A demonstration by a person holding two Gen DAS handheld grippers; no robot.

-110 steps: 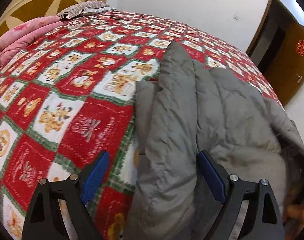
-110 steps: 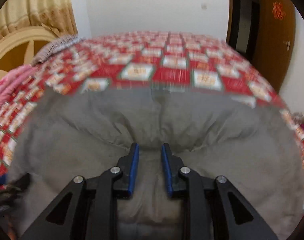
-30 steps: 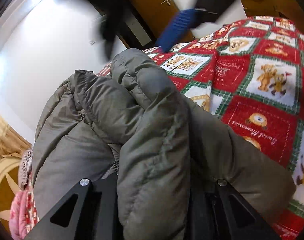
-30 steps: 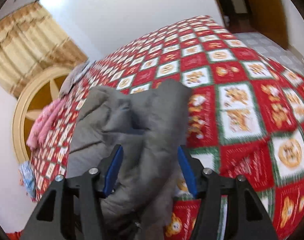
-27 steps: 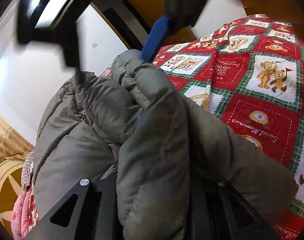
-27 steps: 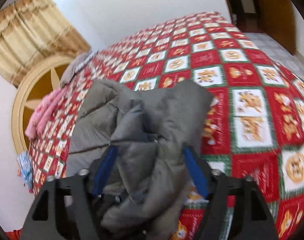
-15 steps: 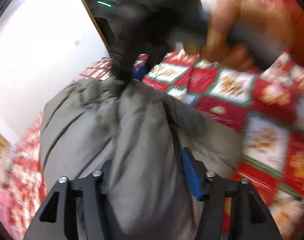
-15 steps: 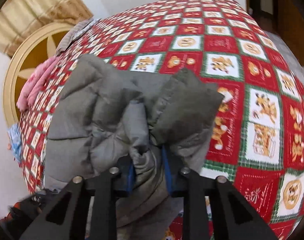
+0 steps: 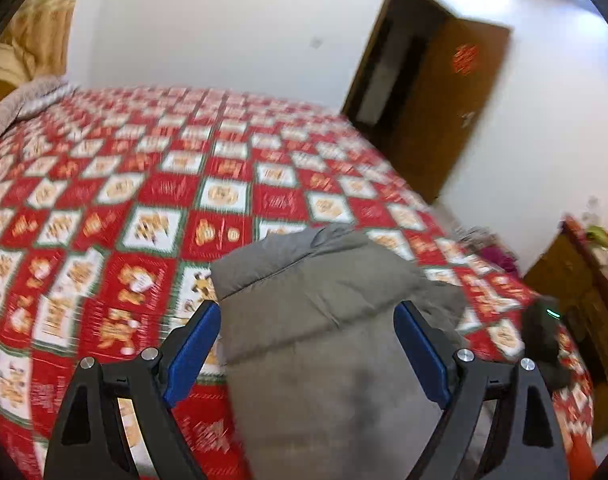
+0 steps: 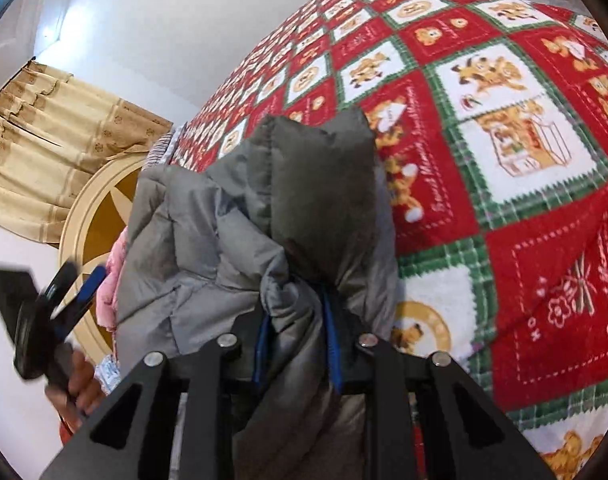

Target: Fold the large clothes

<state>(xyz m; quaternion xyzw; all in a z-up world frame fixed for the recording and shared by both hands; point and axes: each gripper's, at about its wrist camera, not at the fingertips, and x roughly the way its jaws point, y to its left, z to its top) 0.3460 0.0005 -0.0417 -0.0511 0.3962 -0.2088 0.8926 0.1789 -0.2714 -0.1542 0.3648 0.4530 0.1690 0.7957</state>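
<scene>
A grey padded jacket [image 9: 327, 320] lies bunched on a bed covered by a red, white and green bear-print quilt [image 9: 144, 208], directly ahead of the left tongs [image 9: 307, 344], whose 2 blue-padded fingers [image 9: 192, 350] stand wide apart on either side of the fabric without closing on it. In the right wrist view the right tongs [image 10: 296, 350] are drawn narrow, their 2 blue pads [image 10: 331, 344] pinching a gathered fold of the jacket [image 10: 264, 232], which rises in puffy layers straight in front of the tongs and hides much of the fingers. To the right of the right tongs the quilt [image 10: 503, 160] spreads out flat with its bear squares in sharp detail. To the lower left of the right tongs, a hand [image 10: 74, 380] grips the black handle of the other tongs [image 10: 70, 296], which appear motion-blurred. Beyond the left tongs, at the far right, a brown wooden door [image 9: 439, 112] stands open against a white wall [image 9: 224, 20]. Behind the jacket in the right wrist view are a cream and brown round headboard [image 10: 100, 208], a pink folded blanket [image 10: 114, 276] and tan curtains [image 10: 44, 152]. The left wrist view is blurred overall.
</scene>
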